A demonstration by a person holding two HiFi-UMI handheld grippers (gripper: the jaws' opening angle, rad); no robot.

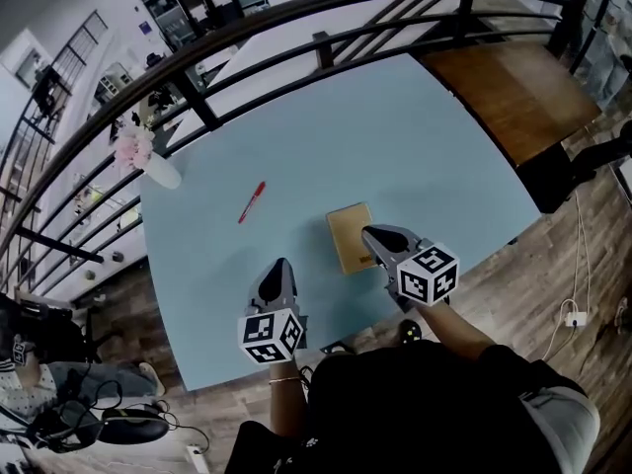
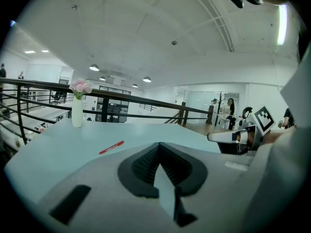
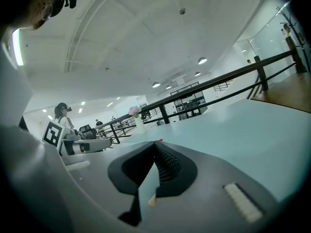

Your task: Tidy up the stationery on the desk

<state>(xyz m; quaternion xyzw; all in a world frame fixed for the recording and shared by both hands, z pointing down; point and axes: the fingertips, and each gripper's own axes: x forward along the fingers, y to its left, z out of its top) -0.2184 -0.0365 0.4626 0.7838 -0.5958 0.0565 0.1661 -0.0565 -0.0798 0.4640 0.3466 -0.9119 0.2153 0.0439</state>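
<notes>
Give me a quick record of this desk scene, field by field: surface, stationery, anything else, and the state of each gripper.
Desk: light blue, mostly bare
Pen: red, lying alone left of centre
Notebook: tan, flat, near the front edge
Vase: white, with pink flowers, at the far left corner
Left gripper: shut, empty, above the desk's near edge
Right gripper: shut, empty, tip over the notebook's right side
</notes>
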